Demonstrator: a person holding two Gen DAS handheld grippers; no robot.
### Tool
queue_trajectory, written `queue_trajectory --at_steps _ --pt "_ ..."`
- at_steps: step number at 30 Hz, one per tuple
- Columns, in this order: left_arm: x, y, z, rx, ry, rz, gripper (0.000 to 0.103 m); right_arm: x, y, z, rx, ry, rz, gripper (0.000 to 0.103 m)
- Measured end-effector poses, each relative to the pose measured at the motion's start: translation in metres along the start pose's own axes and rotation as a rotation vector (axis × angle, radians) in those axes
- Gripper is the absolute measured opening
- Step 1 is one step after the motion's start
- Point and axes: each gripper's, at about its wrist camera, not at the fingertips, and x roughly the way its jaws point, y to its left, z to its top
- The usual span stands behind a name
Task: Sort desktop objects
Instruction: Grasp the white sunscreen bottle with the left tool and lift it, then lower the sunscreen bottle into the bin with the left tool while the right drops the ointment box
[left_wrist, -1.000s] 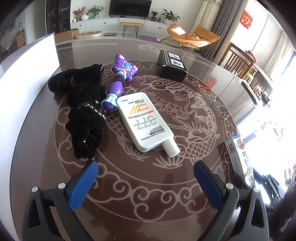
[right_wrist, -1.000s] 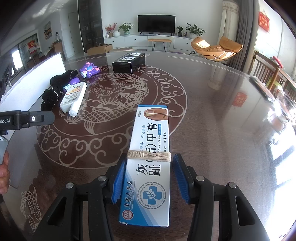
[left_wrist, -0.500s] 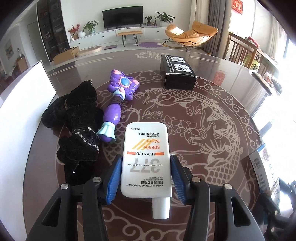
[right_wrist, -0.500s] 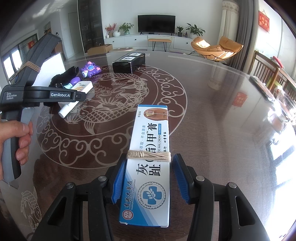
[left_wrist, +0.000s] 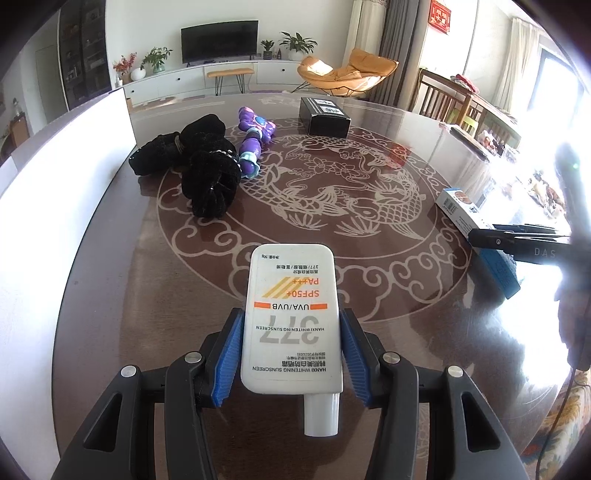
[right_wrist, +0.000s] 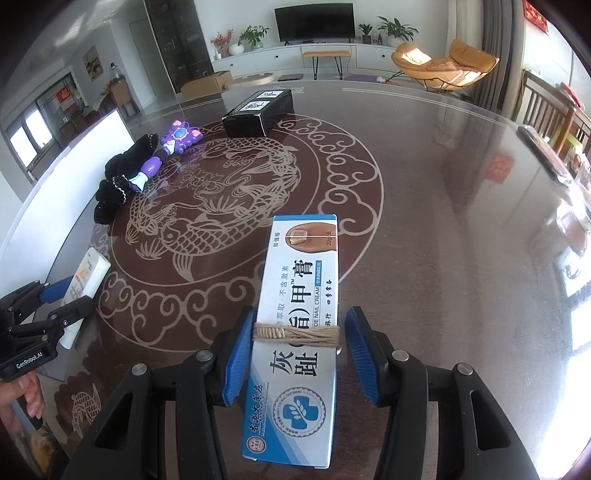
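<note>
- My left gripper (left_wrist: 291, 354) has closed on the sunscreen tube (left_wrist: 293, 317) and pulled it toward me, away from the black scrunchies (left_wrist: 207, 173) and purple toy wand (left_wrist: 253, 142); it appears lifted.
- My right gripper (right_wrist: 295, 354) still straddles the nail cream box (right_wrist: 295, 306); the right pad shows a gap, so I cannot tell if it grips.
- The black box (left_wrist: 324, 116) sits untouched, farthest off.

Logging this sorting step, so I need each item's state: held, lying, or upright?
White sunscreen bottle: held flat in left gripper.
Blue-and-white nail cream box: between right gripper pads; grip unclear.
Black rectangular box: lying on table.
Purple toy wand: lying flat.
Black fuzzy fabric: bunched beside wand.
</note>
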Motion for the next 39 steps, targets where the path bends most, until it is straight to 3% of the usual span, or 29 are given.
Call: queue_trajectory --at_steps 3,9,14,17,23,26,29,32,33,34,35,36,39 --pt "-0.027 0.009 -0.001 -0.04 -0.065 -0.039 0.051 -0.008 0.007 0.004 -0.016 0.012 -0.007 0.044" --pt "-0.107 0.049 0.001 -0.134 -0.213 -0.102 0.051 -0.063 0.031 0.023 0.069 -0.08 0.135 0.044" --pt "-0.166 0.117 -0.002 -0.234 -0.285 -0.081 0.051 -0.091 0.098 0.056 0.033 -0.129 0.283 0.044" --pt "-0.192 0.173 -0.008 -0.308 -0.296 -0.013 0.051 -0.095 0.159 0.076 0.001 -0.14 0.401 0.044" --pt "-0.195 0.273 -0.024 -0.416 -0.209 0.186 0.051 -0.077 0.312 0.098 -0.102 -0.127 0.627 0.044" --pt "-0.178 0.298 -0.03 -0.429 -0.143 0.246 0.051 -0.06 0.381 0.099 -0.188 -0.109 0.65 0.044" --pt "-0.156 0.312 -0.035 -0.431 -0.04 0.284 0.051 -0.037 0.433 0.093 -0.278 -0.091 0.598 0.044" --pt "-0.138 0.32 -0.04 -0.447 0.039 0.315 0.052 -0.009 0.461 0.085 -0.32 -0.048 0.544 0.046" --pt "-0.138 0.323 -0.042 -0.462 0.039 0.308 0.052 -0.001 0.466 0.083 -0.323 -0.031 0.533 0.053" --pt "-0.141 0.324 -0.043 -0.47 0.028 0.307 0.058 0.004 0.467 0.08 -0.318 -0.02 0.539 0.061" --pt "-0.143 0.323 -0.043 -0.47 0.017 0.322 0.071 0.006 0.465 0.079 -0.306 -0.022 0.549 0.062" --pt "-0.146 0.32 -0.042 -0.466 0.001 0.34 0.076 0.004 0.461 0.077 -0.294 -0.031 0.56 0.062" --pt "-0.157 0.305 -0.039 -0.444 -0.054 0.345 0.079 -0.009 0.44 0.077 -0.282 -0.081 0.564 0.068"
